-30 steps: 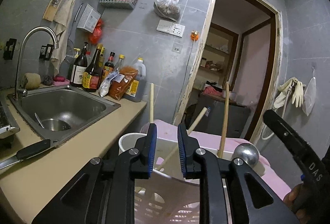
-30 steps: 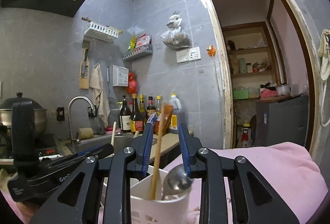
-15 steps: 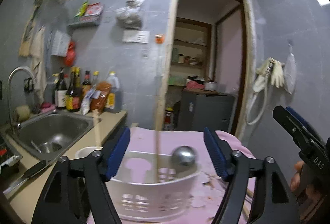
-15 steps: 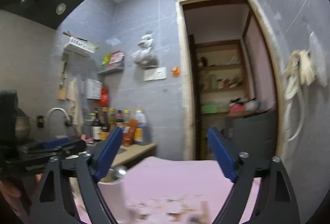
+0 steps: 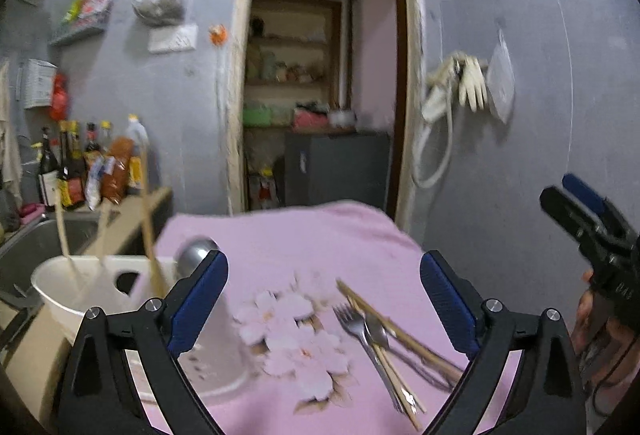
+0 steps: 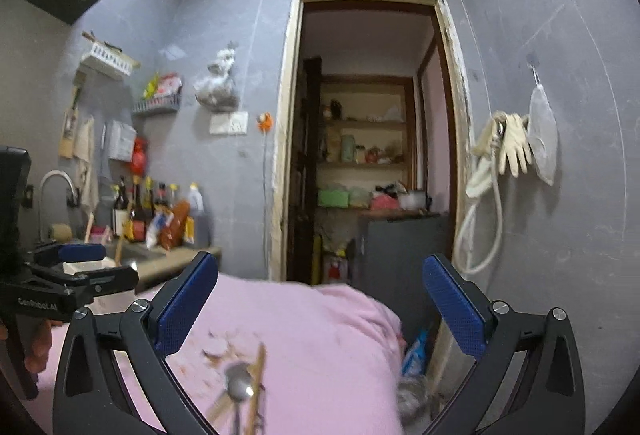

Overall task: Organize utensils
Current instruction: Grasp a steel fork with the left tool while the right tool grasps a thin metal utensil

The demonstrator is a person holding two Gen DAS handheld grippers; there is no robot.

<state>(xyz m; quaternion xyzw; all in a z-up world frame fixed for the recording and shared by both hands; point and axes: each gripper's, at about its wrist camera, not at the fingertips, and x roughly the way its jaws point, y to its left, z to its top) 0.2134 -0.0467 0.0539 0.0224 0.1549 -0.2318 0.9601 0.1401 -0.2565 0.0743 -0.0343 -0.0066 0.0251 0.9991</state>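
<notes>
Jaws of the left gripper point(image 5: 323, 299) were opening, nearly at full spread, its ribbed blue pads bare with nothing between them; the right gripper point(image 6: 320, 303) was likewise opening wide and empty. Below the left one lay a soft pink cloth point(image 5: 304, 235) printed with pale flowers, and on it a loose bundle: a steel fork point(image 5: 360, 327) beside wooden chopsticks point(image 5: 400, 331), slim and straight. From the right wrist view a round-bowled metal spoon point(image 6: 239, 387) rested on the same cloth by a wooden stick. At the left stood a white plastic utensil holder point(image 5: 96, 295), round-rimmed with a cut-out, holding upright chopsticks and a shiny ladle point(image 5: 196, 251). The cloth's far edge dropped off towards an open doorway point(image 5: 320, 95); the space between holder and fork bundle was bare.
</notes>
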